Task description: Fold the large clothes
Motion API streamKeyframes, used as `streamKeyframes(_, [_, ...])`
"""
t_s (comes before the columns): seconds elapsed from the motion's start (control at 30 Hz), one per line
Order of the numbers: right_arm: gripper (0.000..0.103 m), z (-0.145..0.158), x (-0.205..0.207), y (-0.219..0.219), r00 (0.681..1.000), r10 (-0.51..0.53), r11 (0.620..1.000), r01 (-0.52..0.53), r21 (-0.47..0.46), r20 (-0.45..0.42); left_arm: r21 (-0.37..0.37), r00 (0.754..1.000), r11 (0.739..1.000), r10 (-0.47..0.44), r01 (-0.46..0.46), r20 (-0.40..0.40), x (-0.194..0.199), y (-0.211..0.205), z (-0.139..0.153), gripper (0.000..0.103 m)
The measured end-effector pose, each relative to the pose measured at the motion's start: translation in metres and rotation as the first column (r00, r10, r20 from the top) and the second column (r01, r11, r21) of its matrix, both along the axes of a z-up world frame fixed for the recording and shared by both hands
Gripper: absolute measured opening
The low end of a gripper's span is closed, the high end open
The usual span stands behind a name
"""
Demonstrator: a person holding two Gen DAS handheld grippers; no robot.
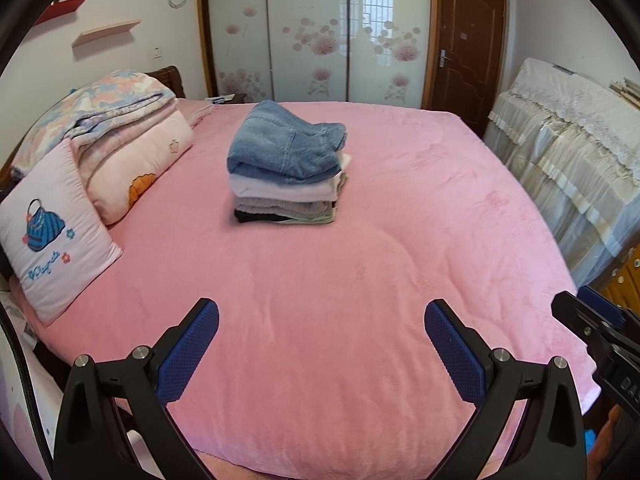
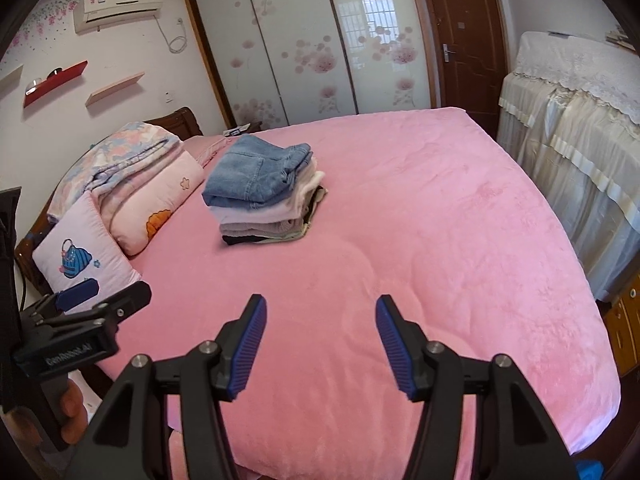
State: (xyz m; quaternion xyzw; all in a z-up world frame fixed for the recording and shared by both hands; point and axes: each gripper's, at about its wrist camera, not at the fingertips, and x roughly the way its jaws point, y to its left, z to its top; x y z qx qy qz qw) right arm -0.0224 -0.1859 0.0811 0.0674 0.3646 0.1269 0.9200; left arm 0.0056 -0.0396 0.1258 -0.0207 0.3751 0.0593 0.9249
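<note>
Both tongs (image 1: 322, 344) (image 2: 320, 336) hover agape, empty, over pink bed (image 1: 360, 280).

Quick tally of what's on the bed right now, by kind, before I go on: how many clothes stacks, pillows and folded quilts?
Stack of folded clothes, blue jeans on top: 1
Pillows: 2, the handbag-print cushion and the pink pillow
Folded floral quilt: 1
Total: 4 on the pink bedspread
Both grippers, left and right, are open and empty.
</note>
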Motion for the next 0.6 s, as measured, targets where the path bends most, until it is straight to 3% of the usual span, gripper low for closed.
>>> streamKeyframes(0.13, [0.071, -0.014, -0.014, 0.006, 1.0, -0.014, 1.0, 0.015, -0.026, 0.028, 0.004, 1.0, 1.0, 0.001, -0.001, -0.015, -0.008, -0.004, -0.02, 0.102])
streamKeyframes(0.6, [0.073, -0.05, -0.031, 0.021, 1.0, -0.026, 0.997, 0.027, -0.07, 0.009, -0.024, 0.997, 0.999, -0.03, 0.028, -0.07, -0.026, -0.007, -0.06, 0.102])
